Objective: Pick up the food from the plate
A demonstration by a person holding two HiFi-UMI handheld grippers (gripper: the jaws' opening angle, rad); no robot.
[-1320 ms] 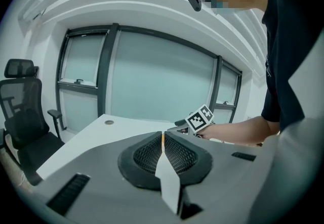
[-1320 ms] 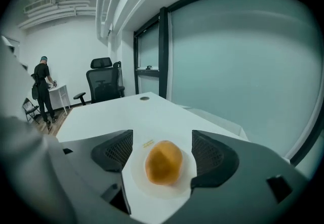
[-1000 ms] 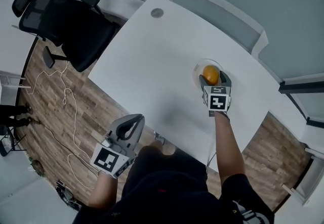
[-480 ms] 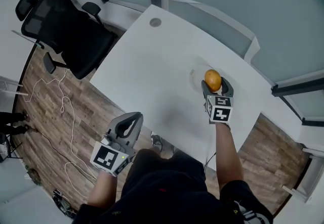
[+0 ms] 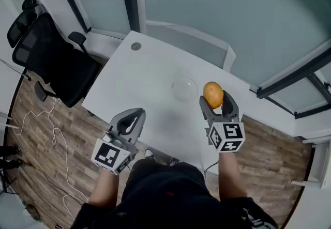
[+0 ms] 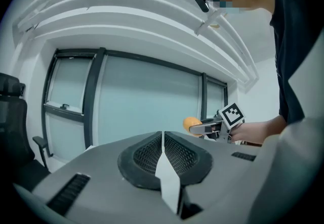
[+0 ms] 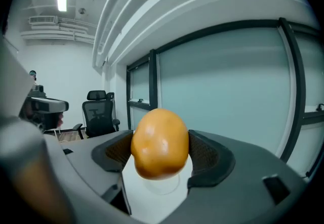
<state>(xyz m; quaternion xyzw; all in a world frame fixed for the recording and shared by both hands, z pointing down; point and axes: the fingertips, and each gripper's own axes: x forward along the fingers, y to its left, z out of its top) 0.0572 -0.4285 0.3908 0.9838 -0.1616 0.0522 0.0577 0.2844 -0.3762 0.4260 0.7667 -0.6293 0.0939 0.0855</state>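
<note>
My right gripper (image 5: pixel 214 100) is shut on an orange, rounded piece of food (image 5: pixel 212 93), held up in the air above the white table (image 5: pixel 150 83). In the right gripper view the food (image 7: pixel 159 143) fills the space between the dark pads. The clear glass plate (image 5: pixel 184 88) stands empty on the table to the left of the food. My left gripper (image 5: pixel 131 122) hangs shut and empty over the table's near edge. In the left gripper view its jaws (image 6: pixel 163 148) meet, and the right gripper with the food (image 6: pixel 191 124) shows beyond.
A black office chair (image 5: pixel 49 65) stands on the wood floor left of the table. Glass partition walls (image 5: pixel 217 11) run behind the table. A round cable port (image 5: pixel 136 46) sits near the table's far corner. White cables (image 5: pixel 36 119) trail on the floor.
The right gripper has lifted the food off the plate and carried it up and to the right. The plate is left empty. The head view has tilted upward.
</note>
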